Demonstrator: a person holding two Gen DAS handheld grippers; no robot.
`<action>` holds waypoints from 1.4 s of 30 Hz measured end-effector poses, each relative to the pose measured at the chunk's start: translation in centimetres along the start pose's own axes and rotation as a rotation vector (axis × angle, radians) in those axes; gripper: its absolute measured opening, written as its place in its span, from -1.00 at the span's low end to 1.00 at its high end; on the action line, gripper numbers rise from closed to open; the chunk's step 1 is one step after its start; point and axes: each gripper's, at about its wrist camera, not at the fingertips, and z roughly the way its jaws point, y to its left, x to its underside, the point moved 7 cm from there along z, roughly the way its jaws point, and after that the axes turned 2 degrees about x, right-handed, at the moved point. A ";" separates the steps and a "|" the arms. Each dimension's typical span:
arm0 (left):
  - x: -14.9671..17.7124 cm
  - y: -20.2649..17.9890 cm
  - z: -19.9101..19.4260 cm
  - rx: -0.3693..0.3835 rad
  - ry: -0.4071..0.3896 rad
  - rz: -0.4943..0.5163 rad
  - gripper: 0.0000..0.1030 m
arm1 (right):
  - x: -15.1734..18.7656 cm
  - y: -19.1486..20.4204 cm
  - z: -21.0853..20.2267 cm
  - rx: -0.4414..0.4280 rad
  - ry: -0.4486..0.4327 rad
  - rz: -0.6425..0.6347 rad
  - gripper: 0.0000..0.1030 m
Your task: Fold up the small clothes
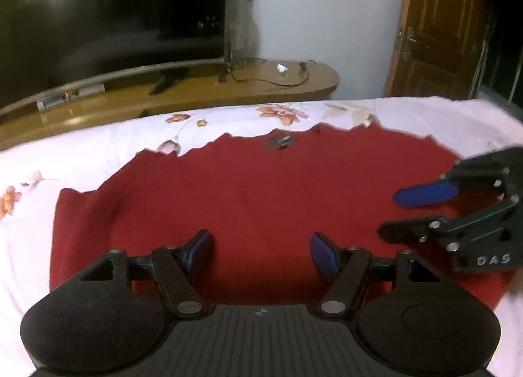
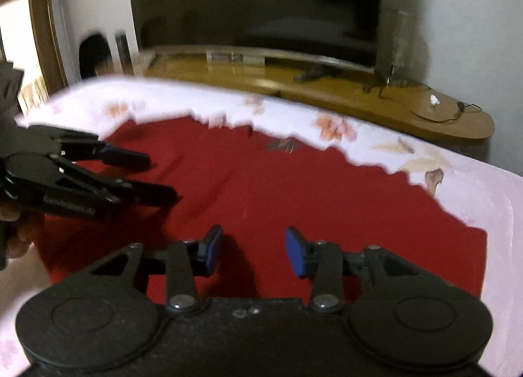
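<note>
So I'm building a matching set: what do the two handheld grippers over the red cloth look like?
Both match: the left gripper and right gripper are matte black plastic with round-lobed bodies, triangular cut-outs, silver pivot screws on bar linkages, and flat blue pads on the fingertips. The right gripper, seen from the side, carries pale "DAS" lettering. No cables or sleeves show.
</note>
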 end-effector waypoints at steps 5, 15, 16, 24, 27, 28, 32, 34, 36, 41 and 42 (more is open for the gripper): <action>2.0 3.5 -3.5 0.019 -0.013 -0.061 0.30 | 2.0 -3.3 -1.8 0.061 0.006 -0.026 0.02; 1.5 0.9 -7.0 -0.046 -0.018 -0.079 0.31 | 3.3 -4.5 -6.0 0.054 -0.015 0.078 0.02; 1.5 -0.2 -6.8 -0.035 -0.017 -0.075 0.31 | 2.9 -3.0 -6.1 0.032 -0.026 0.070 0.02; 5.5 -2.1 -6.7 -0.075 0.042 -0.032 0.31 | 4.9 2.5 -4.2 0.019 0.075 -0.005 -0.01; 6.3 -0.6 -8.2 -0.083 0.037 -0.046 0.32 | 6.3 0.1 -5.8 0.054 0.071 0.023 -0.01; 6.5 -0.4 -8.7 -0.095 0.037 -0.042 0.38 | 6.8 -0.7 -6.4 0.053 0.068 0.035 0.00; 7.6 1.5 -9.9 -0.139 0.038 -0.077 0.46 | 9.2 -4.5 -8.9 0.112 0.067 0.098 0.00; 8.2 2.4 -10.3 -0.138 0.030 -0.114 0.46 | 10.4 -5.9 -9.7 0.119 0.064 0.139 -0.01; 8.2 2.8 -10.5 -0.151 0.034 -0.130 0.46 | 10.9 -6.6 -9.8 0.121 0.060 0.161 -0.01; 8.3 3.0 -10.1 -0.219 0.070 -0.123 0.49 | 9.2 -5.3 -11.1 0.123 0.002 0.190 -0.04; 8.5 3.4 -10.0 -0.209 0.055 -0.156 0.51 | 9.0 -5.2 -11.2 0.120 -0.015 0.191 -0.04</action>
